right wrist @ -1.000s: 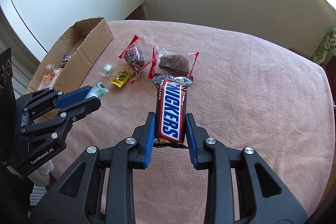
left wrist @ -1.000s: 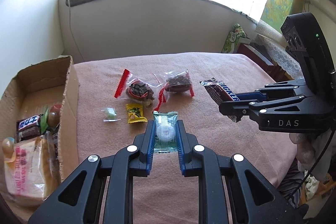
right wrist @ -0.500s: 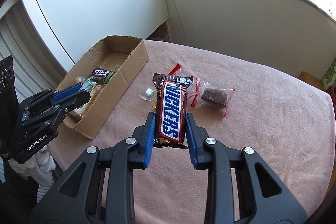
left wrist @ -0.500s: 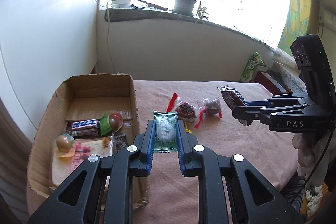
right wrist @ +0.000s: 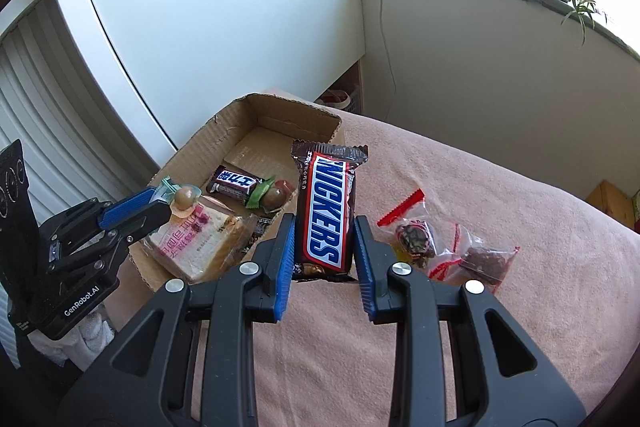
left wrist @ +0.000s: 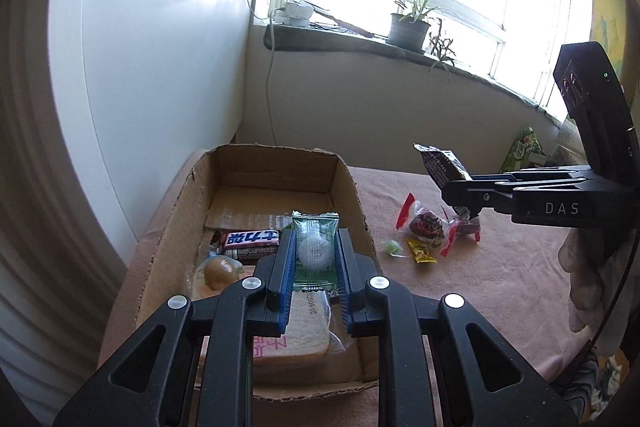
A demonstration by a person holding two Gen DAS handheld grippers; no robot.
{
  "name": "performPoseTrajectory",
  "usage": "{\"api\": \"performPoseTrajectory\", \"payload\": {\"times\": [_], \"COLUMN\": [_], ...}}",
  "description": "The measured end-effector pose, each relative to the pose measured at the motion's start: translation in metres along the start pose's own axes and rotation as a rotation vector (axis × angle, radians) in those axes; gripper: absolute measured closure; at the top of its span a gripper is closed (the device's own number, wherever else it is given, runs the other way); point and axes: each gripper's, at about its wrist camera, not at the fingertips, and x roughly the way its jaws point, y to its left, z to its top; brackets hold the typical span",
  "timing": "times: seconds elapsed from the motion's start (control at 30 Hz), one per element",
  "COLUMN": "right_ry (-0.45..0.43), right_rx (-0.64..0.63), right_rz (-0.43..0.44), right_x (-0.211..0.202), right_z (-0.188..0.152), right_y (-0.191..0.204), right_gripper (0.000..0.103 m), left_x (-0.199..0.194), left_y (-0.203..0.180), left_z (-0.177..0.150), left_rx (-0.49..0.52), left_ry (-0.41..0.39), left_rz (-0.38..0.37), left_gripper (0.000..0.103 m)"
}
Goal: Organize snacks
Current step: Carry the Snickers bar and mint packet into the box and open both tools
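- L gripper: jaws clenched on green packet, w/ a white round sweet inside; blue pads press both long edges. Packet sticks out fwd past the tips.
- L gripper + packet are held above the box, over its near half; not touching the contents.
- In box: bread pack near end, under the gripper; dark bar w/ white label mid-box; brown ball at left, resting on the bread pack.
- R gripper: jaws gripping Snickers, bar upright, label facing cam, lower half betw the pads, top crimp free above.
- Snickers is held in air over the cloth, just right of the box's right wall; not over the box.
- On cloth right of box: two clear bags w/ red edges, touching each other; yellow sachet + small green candy just near-left of them.
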Motion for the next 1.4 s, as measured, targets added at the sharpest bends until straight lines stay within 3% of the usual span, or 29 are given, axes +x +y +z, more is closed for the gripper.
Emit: {"api": "performPoseTrajectory", "payload": {"times": [0.6,1.17,1.23,1.27,1.3,1.33,1.4], "right_ry": [0.065,0.099,0.092,0.083,0.068,0.053,0.037], "right_rx": [-0.031,-0.002,-0.003,-0.002,0.002,0.004,0.001], "right_rz": [0.051,0.086,0.078,0.074,0.072,0.071,0.064], "right_x": [0.067,0.089,0.087,0.085,0.082,0.079,0.075], "right_z": [0.033,0.037,0.039,0.039,0.039,0.040,0.042], "right_y": [0.042,0.039,0.040,0.039,0.038,0.038,0.037], "right_gripper": [0.074,0.074,0.057,0.039,0.029,0.027,0.026], "left_x": [0.005,0.007,0.007,0.007,0.007,0.006,0.005], "left_y": [0.028,0.023,0.023,0.023,0.022,0.022,0.020], "left_z": [-0.001,0.001,0.001,0.001,0.001,0.001,0.001], "left_rx": [-0.015,-0.004,-0.003,-0.002,0.000,0.001,0.004], "left_ry": [0.006,0.018,0.019,0.019,0.017,0.014,0.012], "left_rz": [0.030,0.047,0.053,0.055,0.058,0.063,0.074], "left_gripper": [0.085,0.082,0.077,0.066,0.060,0.050,0.043]}}
